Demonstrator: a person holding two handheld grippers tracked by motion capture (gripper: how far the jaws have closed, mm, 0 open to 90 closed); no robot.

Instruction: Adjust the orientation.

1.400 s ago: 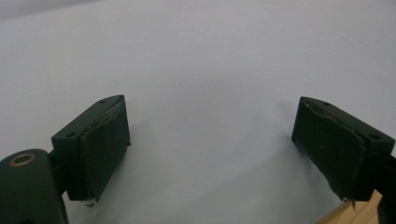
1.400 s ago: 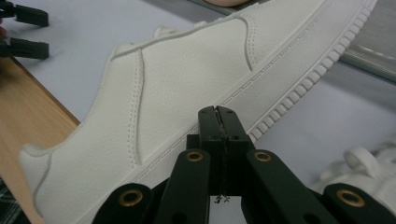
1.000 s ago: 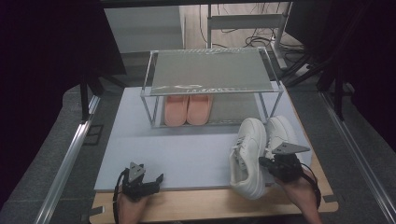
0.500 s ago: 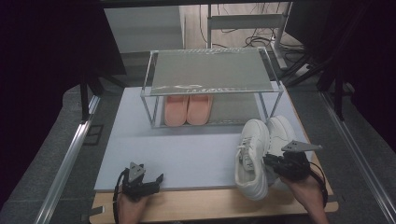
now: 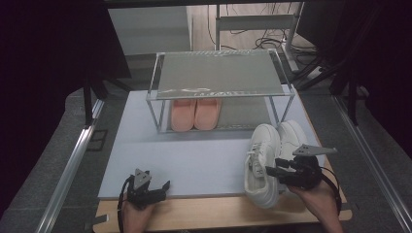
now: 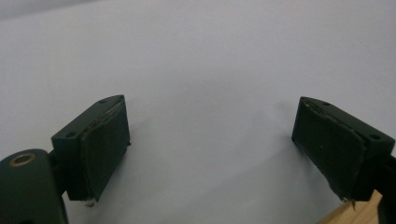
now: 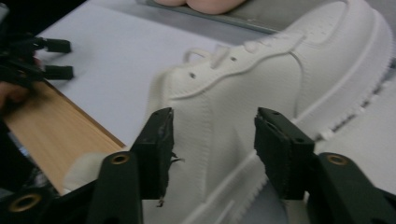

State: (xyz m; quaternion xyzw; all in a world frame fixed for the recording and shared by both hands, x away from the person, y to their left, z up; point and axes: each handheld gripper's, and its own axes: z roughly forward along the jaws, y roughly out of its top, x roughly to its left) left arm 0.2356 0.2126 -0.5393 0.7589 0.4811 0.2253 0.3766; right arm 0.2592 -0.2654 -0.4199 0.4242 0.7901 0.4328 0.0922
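Observation:
A white sneaker (image 5: 262,160) lies on the pale mat (image 5: 194,155) at the front right, its heel over the wooden edge; a second white sneaker (image 5: 293,135) sits just right of it. My right gripper (image 5: 273,171) is at the near sneaker's right side. In the right gripper view the sneaker (image 7: 261,88) lies just beyond my right gripper (image 7: 212,126), whose jaws have just been opening; the pads stand off its side. My left gripper (image 5: 164,188) rests open at the mat's front left, nothing between the jaws of the left gripper (image 6: 210,121).
A metal-framed shelf rack (image 5: 218,77) stands at the back of the mat, with a pair of pink slippers (image 5: 195,114) under it. Aluminium rails (image 5: 73,160) run along both sides. A wooden board edge (image 5: 209,213) borders the front.
The right gripper's jaws have opened and let go of the near sneaker, which now lies straighter on the mat. The left gripper has not moved.

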